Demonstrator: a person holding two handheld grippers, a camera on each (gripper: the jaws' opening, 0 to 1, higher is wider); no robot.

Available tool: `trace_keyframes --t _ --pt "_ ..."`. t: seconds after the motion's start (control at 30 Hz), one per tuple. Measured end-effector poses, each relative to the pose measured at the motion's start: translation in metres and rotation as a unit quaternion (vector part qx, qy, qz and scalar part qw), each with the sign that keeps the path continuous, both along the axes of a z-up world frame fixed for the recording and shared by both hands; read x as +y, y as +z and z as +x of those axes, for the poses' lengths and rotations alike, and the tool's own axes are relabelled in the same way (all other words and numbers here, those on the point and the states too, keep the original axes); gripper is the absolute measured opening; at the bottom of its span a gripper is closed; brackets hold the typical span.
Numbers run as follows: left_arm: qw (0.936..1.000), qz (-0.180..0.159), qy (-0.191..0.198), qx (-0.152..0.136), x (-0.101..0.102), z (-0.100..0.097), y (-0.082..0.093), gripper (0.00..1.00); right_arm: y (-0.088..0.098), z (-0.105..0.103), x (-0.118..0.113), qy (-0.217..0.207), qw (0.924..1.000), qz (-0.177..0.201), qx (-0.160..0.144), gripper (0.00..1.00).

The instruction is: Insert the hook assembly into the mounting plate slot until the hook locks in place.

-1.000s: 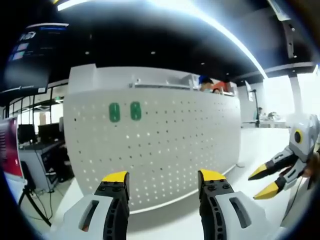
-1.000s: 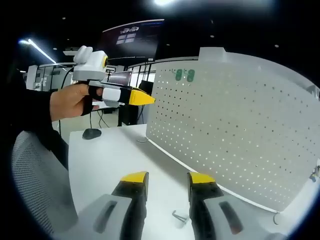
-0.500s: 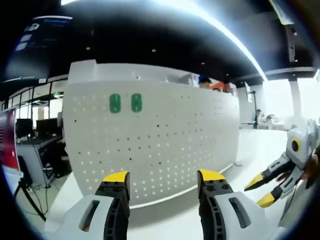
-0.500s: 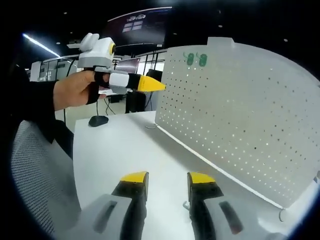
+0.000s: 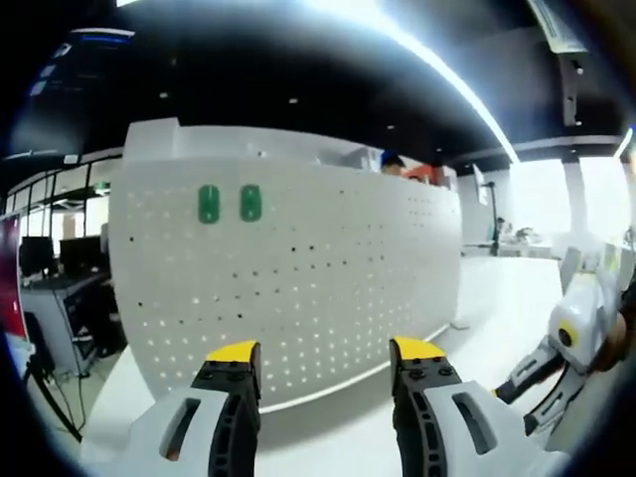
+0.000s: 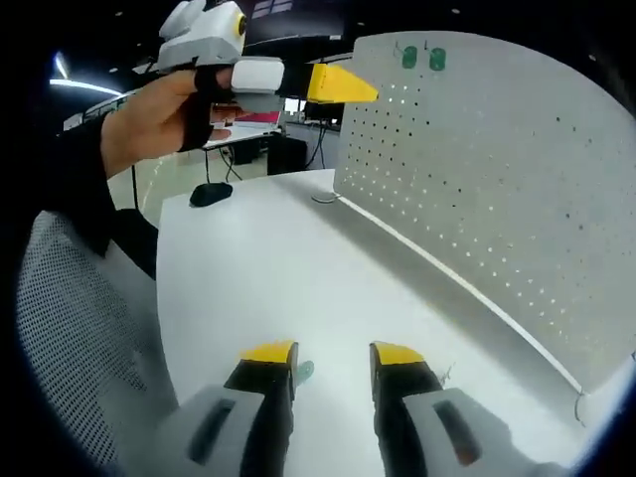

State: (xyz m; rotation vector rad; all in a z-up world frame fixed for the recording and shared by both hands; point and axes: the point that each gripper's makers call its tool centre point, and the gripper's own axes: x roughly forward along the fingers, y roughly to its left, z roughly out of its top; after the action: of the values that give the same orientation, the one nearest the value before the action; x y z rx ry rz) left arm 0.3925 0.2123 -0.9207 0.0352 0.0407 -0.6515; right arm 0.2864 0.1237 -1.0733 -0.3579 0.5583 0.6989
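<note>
The white perforated mounting plate (image 5: 298, 288) stands upright on the table, with two green pieces (image 5: 229, 203) near its top left. My left gripper (image 5: 324, 352) faces it, open, nothing between its yellow tips. My right gripper (image 5: 522, 402) comes in low from the right, angled down at the table. In the right gripper view, my right gripper (image 6: 333, 355) hangs open just above the white table (image 6: 298, 278). A thin metal hook (image 6: 447, 375) lies right of its right jaw, and a small teal piece (image 6: 303, 372) lies by its left jaw. The plate (image 6: 497, 169) stands on the right; a hand holds the left gripper (image 6: 343, 84) up high.
A black mouse (image 6: 211, 194) lies at the table's far end, and a cable (image 6: 323, 199) runs by the plate's corner. A grey mesh chair (image 6: 60, 328) stands left of the table. Desks and monitors (image 5: 40, 268) show beyond the plate's left edge.
My right gripper has dropped and tilted down toward the table; the hook now lies right of its jaws and a teal piece has come into sight. The left gripper has barely moved.
</note>
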Motion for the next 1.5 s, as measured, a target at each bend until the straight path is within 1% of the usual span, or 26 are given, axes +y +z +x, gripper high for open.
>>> trace_keyframes --t 0.23,0.33,0.73,0.8,0.93,1.13,1.2,1.3,1.4,1.5 --pt "1.0000 -0.003 -0.006 0.002 -0.002 -0.001 0.000 0.52 -0.011 -0.004 0.004 -0.002 0.9996 -0.009 0.026 0.25" --pt "1.0000 -0.002 -0.009 0.001 -0.004 -0.002 0.000 0.52 -0.018 -0.006 0.004 -0.004 0.9990 -0.025 0.037 0.24" --pt "0.9999 0.001 -0.013 0.003 -0.004 -0.002 -0.001 0.50 -0.037 -0.007 0.014 0.004 0.9965 -0.046 0.069 0.20" --pt "0.9999 0.001 -0.013 0.003 -0.004 -0.002 -0.002 0.50 -0.039 -0.006 0.015 0.006 0.9963 -0.048 0.072 0.19" --pt "0.9999 0.004 -0.014 0.005 -0.005 -0.002 -0.003 0.49 -0.044 -0.005 0.013 0.007 0.9952 -0.063 0.075 0.17" --pt "0.9998 0.007 -0.016 0.008 -0.006 -0.002 -0.006 0.49 -0.044 -0.006 0.009 0.011 0.9947 -0.071 0.073 0.14" --pt "0.9998 0.008 -0.017 0.009 -0.006 -0.002 -0.006 0.48 -0.044 -0.006 0.007 0.015 0.9939 -0.084 0.069 0.12" --pt "0.9997 0.010 -0.018 0.009 -0.007 -0.002 -0.007 0.48 -0.045 -0.006 0.007 0.016 0.9940 -0.083 0.070 0.11" --pt "0.9997 0.011 -0.019 0.009 -0.008 -0.003 -0.007 0.48 -0.046 -0.005 0.006 0.021 0.9935 -0.090 0.067 0.07" --pt "0.9997 0.011 -0.019 0.010 -0.008 -0.003 -0.008 0.47 -0.046 -0.005 0.006 0.021 0.9936 -0.088 0.068 0.05"
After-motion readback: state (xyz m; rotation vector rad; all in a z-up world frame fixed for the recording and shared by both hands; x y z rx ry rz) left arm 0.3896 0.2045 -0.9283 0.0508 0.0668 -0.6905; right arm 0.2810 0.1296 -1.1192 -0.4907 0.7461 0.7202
